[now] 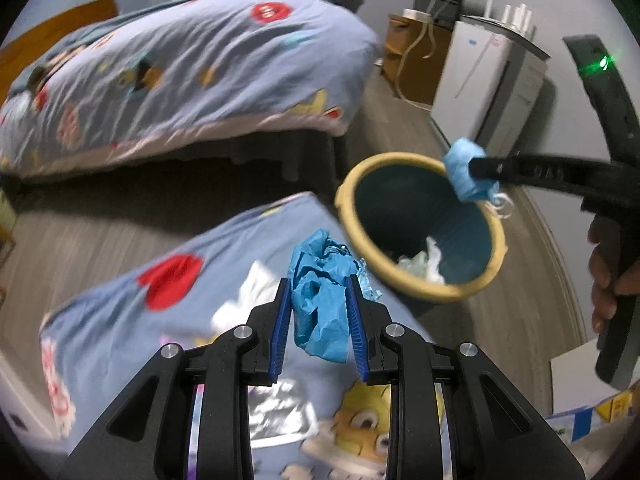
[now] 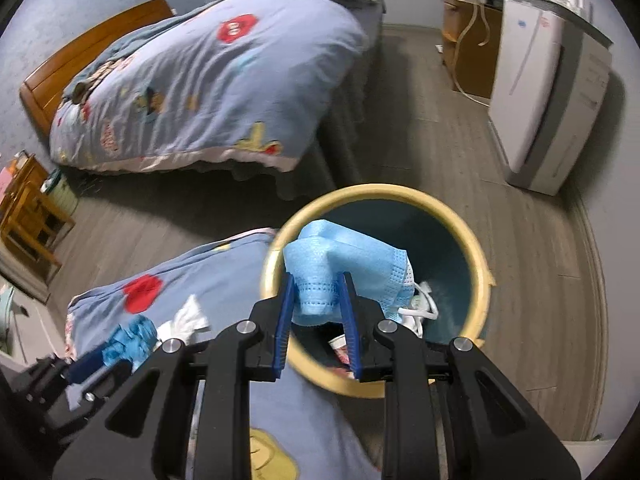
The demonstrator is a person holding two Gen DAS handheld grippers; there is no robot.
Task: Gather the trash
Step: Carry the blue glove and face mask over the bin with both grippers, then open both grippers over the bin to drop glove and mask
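Observation:
My left gripper point(image 1: 318, 286) is shut on a crumpled blue glove point(image 1: 320, 300) above the patterned quilt, left of the bin. The bin point(image 1: 352, 184) has a yellow rim and a dark teal inside with white paper point(image 1: 426, 262) at the bottom. My right gripper point(image 2: 316, 284) is shut on a light blue face mask point(image 2: 344, 264) and holds it over the bin's mouth point(image 2: 484, 280). In the left wrist view the right gripper point(image 1: 466, 174) reaches in from the right with the mask point(image 1: 464, 168) over the bin's far rim. The left gripper point(image 2: 106, 354) with the glove point(image 2: 130, 340) shows low left in the right wrist view.
A white crumpled tissue point(image 2: 186, 318) lies on the near quilt point(image 2: 224, 272). A bed with a matching quilt point(image 2: 224, 80) stands across the wood floor. A white appliance point(image 2: 536, 92) and a wooden cabinet point(image 2: 472, 52) line the right wall. A small wooden chair point(image 2: 28, 216) is at the left.

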